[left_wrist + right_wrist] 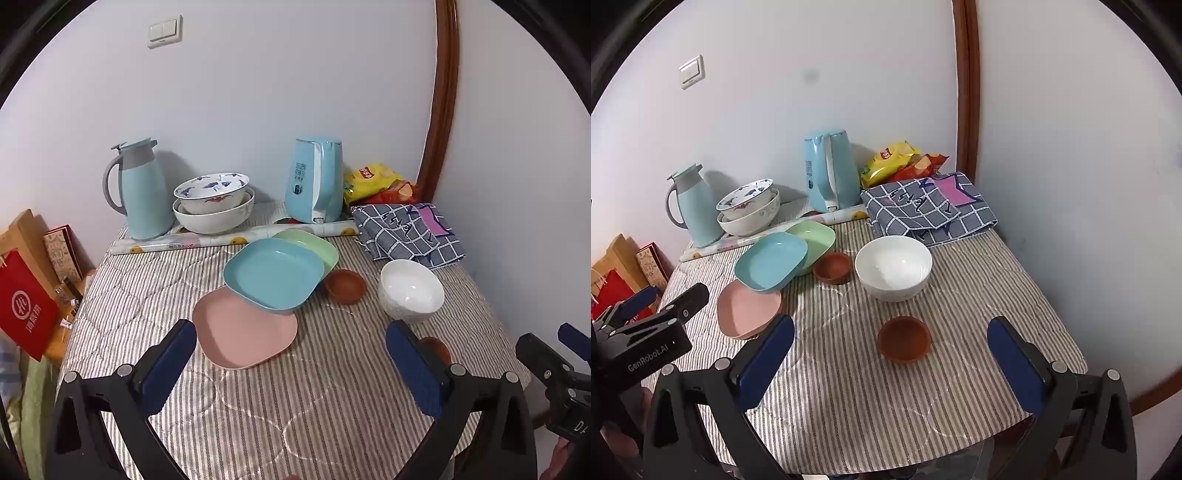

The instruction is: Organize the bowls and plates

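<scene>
Bare striped tablecloth (886,413) is lying open along the near edge, giving both wide-open grippers free passage. The pink plate (245,332) is sitting just ahead of the left gripper (291,363), with the blue plate (273,273) overlapping its far rim and leaning on the green plate (314,245). A brown bowl (904,339) is standing ahead of the right gripper (891,354). The white bowl (894,267) and second brown bowl (833,267) are crowding the middle (little gap between them). Kettle (829,170), jug (690,206), stacked bowls (750,210) and folded cloth (927,210) are blocking the back.

Ahead of the tongs, a pale wall (258,92) carried a light switch (165,31); brown wooden trim (967,85) ran up the corner.
</scene>
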Motion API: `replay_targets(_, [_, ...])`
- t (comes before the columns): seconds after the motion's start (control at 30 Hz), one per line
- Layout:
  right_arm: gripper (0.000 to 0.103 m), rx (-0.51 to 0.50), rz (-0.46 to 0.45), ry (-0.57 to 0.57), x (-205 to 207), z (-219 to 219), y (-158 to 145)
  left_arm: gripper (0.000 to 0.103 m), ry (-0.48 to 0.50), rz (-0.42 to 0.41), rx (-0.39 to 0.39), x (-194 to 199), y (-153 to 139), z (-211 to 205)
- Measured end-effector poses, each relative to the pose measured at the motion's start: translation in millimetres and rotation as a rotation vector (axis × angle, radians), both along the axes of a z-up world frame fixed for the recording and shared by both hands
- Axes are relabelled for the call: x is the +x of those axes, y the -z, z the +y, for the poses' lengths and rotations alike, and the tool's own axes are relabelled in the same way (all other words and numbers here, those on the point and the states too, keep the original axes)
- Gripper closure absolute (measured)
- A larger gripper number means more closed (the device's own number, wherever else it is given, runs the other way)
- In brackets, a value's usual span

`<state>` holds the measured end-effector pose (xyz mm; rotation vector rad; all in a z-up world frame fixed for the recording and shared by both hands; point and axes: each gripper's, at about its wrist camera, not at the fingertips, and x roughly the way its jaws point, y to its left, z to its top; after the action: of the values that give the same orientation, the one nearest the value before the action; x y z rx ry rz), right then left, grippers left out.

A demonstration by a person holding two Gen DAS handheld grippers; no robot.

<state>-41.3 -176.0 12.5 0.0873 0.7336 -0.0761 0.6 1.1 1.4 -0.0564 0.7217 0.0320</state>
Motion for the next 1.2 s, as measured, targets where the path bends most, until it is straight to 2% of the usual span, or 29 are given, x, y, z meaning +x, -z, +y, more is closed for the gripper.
replay_targets(0.2, [0.000,-0.005,-0.007,0.002,-1,-1,-2,0.000,0.026,-0.024,0.003,-6,-2,-1])
replay_targets(0.43, [0.000,-0.012,-0.010,0.007,-2,-4,5,0.000,0.026,-0.025,-0.016,-5,-3,0])
replay_targets(0.63, [0.000,-0.020,-0.007,0.013,-1,-2,-4,0.000,0.039,-0.023,-0.029,-4,-4,0])
replay_targets(1.2, [0.000,-0.017,-0.010,0.019,-1,-7,-4,0.000,0.053,-0.031,-0.037,-6,-3,-4])
